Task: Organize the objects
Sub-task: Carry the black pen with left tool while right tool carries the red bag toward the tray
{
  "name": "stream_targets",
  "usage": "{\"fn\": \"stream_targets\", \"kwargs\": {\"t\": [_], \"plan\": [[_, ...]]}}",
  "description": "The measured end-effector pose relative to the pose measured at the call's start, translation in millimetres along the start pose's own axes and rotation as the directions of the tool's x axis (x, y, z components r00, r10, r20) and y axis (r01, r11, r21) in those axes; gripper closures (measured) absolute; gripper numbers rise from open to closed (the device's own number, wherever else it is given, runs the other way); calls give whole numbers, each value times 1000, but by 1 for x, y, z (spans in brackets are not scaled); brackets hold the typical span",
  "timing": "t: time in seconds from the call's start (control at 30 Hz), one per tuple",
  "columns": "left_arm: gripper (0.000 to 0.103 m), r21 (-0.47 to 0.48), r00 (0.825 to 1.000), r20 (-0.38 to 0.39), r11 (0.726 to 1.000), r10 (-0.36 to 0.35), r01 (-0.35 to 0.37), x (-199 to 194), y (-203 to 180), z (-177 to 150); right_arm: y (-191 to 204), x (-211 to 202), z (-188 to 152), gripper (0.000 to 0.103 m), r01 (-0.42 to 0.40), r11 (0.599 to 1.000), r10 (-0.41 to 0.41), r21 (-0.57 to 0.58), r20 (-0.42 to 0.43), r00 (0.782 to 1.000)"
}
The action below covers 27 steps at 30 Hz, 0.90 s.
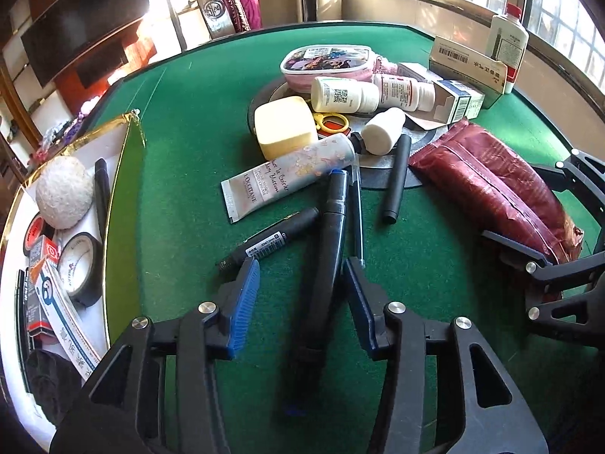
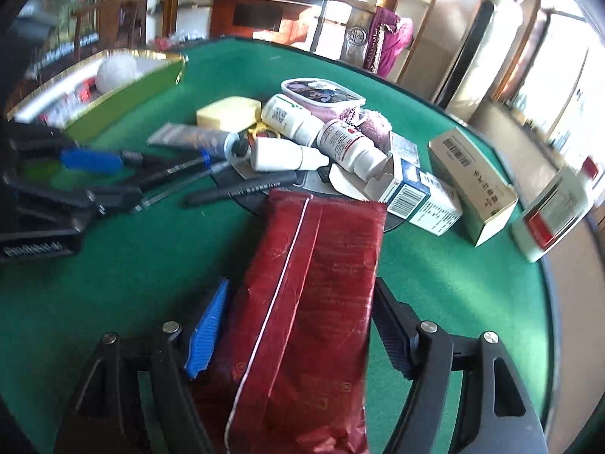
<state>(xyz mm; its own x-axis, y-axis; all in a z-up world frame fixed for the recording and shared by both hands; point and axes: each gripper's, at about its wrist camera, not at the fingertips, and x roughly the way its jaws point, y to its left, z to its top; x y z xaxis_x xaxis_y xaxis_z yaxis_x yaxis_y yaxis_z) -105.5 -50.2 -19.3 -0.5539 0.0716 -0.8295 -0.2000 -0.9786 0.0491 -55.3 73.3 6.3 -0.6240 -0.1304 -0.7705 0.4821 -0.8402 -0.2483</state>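
The left gripper (image 1: pixel 302 276) stands partly open over the green table (image 1: pixel 181 121), its blue pads either side of a dark pen (image 1: pixel 329 249) that lies between them with a gap on each side; a gold-rimmed tray (image 1: pixel 124 196) with a white ball (image 1: pixel 64 191) sits at the far left. The right gripper (image 2: pixel 298 325) is spread wide about a red foil packet (image 2: pixel 317 283) lying on the table at the near right; whether its pads press the packet cannot be told; beyond lie a hand-cream tube (image 1: pixel 291 170), white bottles (image 1: pixel 344 94) and boxes (image 2: pixel 472 181).
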Motion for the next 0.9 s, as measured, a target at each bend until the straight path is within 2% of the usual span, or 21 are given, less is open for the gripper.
{"fn": "stream_targets", "kwargs": {"t": [0.03,0.07,0.1,0.17,0.33,0.47,0.6,0.73,0.9], "plan": [[69,-1,1000,-3,1000,-14,14,0,0,0,-2,-1,-2,32,-6,1000,6,5,12,1000],[83,-6,999,-8,999,-54,53,-1,1,0,-6,-1,-3,42,-9,1000,9,9,14,1000],[88,-10,998,-10,998,-63,63,-2,1,-1,-8,-2,-4,45,-4,1000,4,6,18,1000],[89,10,999,-3,999,-49,49,-2,-3,-1,-17,-5,-6,49,-40,999,39,31,28,999],[89,-54,993,-10,992,-118,117,0,10,1,-44,-20,-2,50,-103,985,90,138,102,991],[89,-73,989,6,986,-148,148,0,11,2,-60,-25,-5,50,-256,939,229,229,136,964],[89,-127,981,58,974,-184,190,-7,22,4,-61,-37,-4,50,-278,929,237,243,186,954],[89,-178,975,126,963,-184,204,-18,32,5,-60,-45,-1,50,-310,919,253,245,238,938],[89,-181,969,172,961,-178,208,-31,35,7,-56,-46,1,50,-336,909,276,248,248,929]]}}
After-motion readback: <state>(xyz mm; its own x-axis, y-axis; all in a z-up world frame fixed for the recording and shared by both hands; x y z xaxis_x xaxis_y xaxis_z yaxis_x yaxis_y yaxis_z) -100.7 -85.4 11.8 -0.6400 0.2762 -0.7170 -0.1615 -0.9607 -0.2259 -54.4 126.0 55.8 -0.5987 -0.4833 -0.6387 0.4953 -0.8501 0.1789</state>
